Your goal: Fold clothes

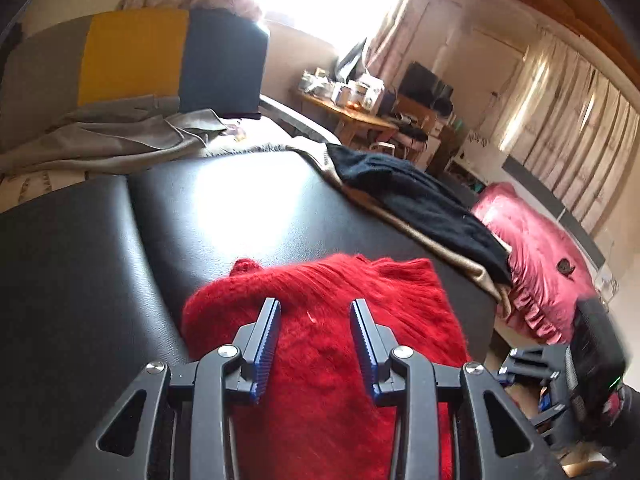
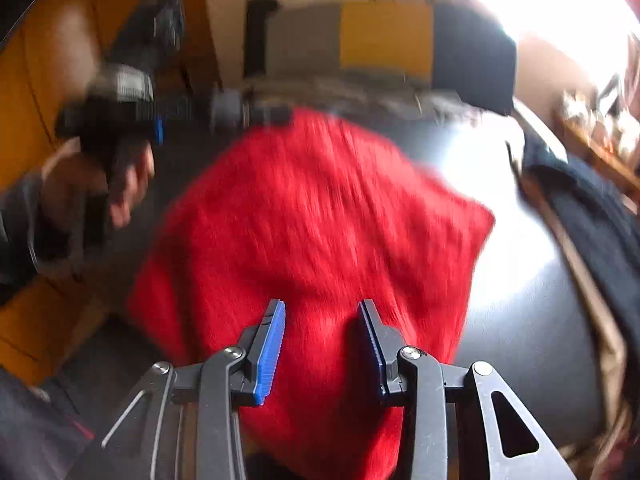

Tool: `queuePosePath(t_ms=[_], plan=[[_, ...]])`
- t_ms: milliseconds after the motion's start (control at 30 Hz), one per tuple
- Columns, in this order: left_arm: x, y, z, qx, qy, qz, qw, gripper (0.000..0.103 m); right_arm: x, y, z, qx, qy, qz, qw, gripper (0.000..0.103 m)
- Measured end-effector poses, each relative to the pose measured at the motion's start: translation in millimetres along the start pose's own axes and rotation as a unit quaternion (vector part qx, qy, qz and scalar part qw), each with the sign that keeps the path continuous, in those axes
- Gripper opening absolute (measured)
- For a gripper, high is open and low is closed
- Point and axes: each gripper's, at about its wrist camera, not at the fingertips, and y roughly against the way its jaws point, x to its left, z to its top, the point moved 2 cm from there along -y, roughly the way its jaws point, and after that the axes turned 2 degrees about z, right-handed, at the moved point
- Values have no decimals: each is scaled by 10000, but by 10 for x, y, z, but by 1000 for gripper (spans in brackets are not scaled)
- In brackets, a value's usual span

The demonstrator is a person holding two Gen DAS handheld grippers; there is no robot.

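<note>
On the black bench the fluffy red sweater lies bunched at the near edge. Left tool hangs over it, jaws parted, gripping nothing. Right tool hovers above the same red knit, jaws apart and empty too. Black garment lies folded further along, apart from the sweater.

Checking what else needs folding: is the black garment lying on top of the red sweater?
No, in the left wrist view the black garment lies apart on a tan cloth, with bare black table between it and the red sweater.
</note>
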Motion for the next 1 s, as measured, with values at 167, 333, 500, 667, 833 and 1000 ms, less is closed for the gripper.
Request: queuePosePath(t_ms=[167, 333, 500, 667, 833, 1000], plan=[[-284, -477, -146, 231, -385, 688, 9966, 36, -87, 20, -400, -631, 98, -176, 9978, 37], [-257, -638, -53, 196, -108, 683, 9974, 36, -137, -56, -423, -749, 7, -222, 9969, 37], [-166, -409, 35, 124, 214, 294, 9993, 35, -126, -52, -319, -570, -45, -208, 9981, 37], [43, 99, -93, -369, 838, -2, 9958, 39, -133, 78, -246, -467, -362, -22, 9983, 46], [277, 343, -484, -222, 1226, -85, 9922, 46, -66, 237, -126, -528, -455, 346, 9970, 87], [445, 385, -865, -120, 1842, -727, 9801, 52, -355, 462, 33, -887, -1164, 870, 9854, 103]])
